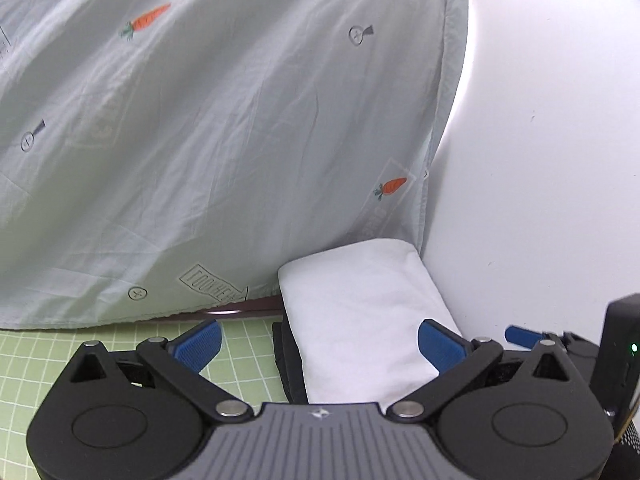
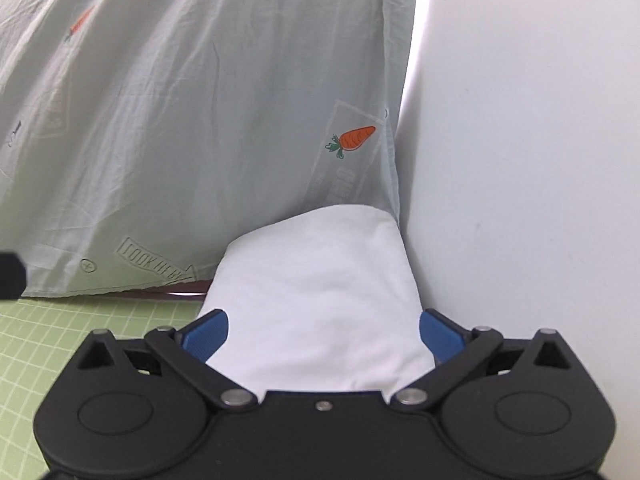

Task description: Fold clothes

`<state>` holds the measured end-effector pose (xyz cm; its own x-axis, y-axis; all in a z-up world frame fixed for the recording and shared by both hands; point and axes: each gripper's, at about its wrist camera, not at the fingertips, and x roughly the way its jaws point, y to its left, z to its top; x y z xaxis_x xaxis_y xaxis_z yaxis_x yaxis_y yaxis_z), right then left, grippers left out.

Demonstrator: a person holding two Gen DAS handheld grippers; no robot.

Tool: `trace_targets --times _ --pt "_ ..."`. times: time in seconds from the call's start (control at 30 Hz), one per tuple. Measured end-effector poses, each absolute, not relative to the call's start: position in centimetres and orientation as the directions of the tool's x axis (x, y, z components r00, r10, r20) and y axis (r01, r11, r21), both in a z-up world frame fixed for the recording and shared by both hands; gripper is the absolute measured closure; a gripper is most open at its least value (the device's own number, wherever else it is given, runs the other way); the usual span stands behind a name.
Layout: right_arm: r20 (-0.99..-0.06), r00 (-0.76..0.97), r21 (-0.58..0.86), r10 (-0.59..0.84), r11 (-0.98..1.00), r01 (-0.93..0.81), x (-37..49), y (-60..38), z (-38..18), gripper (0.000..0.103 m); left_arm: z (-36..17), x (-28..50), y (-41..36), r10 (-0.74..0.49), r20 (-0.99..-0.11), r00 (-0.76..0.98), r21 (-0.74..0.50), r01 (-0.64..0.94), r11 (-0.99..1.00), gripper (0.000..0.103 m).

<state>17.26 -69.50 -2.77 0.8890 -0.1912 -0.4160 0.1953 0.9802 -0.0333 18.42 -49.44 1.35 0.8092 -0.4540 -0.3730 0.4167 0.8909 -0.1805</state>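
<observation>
Both my claws, left gripper [image 1: 318, 344] and right gripper [image 2: 322, 334], stand spread and empty over the folded white garment [image 2: 316, 292] just ahead: soft, light, limp, so I'd pinch a thick folded edge.

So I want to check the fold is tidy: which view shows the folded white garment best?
The right wrist view: the folded white garment sits centred and fills the middle, its far edge against the hanging sheet. The left wrist view shows it off to the right, but reveals a dark folded item under it.
</observation>
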Motion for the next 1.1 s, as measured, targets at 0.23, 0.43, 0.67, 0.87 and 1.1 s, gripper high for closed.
trace_targets --times 0.23,0.43,0.67,0.87,1.1 --pt "-0.46 0.868 0.003 -0.184 0.978 0.209 7.3 -66.6 -1.1 0.0 3.7 11.5 -47.7 -0.47 -0.357 0.808 -0.219 0.417 0.882 0.0" --pt "-0.477 0.852 0.0 -0.217 0.969 0.247 2.2 -65.8 -0.8 0.0 3.6 7.3 -46.9 -0.471 -0.398 0.787 -0.176 0.438 0.881 0.0" --pt "-0.497 0.832 -0.002 -0.246 0.959 0.282 -2.3 -65.1 -1.1 0.0 2.6 3.7 -45.9 -0.462 -0.438 0.771 -0.145 0.446 0.883 0.0" --pt "-0.506 0.826 0.015 -0.247 0.955 0.296 -4.0 -65.2 -1.2 0.0 2.4 1.7 -45.7 -0.455 -0.453 0.767 -0.117 0.455 0.883 0.0" --pt "-0.506 0.826 0.021 -0.25 0.953 0.301 -5.5 -65.4 -1.2 0.0 2.3 0.4 -45.4 -0.461 -0.453 0.763 -0.123 0.459 0.88 0.0"
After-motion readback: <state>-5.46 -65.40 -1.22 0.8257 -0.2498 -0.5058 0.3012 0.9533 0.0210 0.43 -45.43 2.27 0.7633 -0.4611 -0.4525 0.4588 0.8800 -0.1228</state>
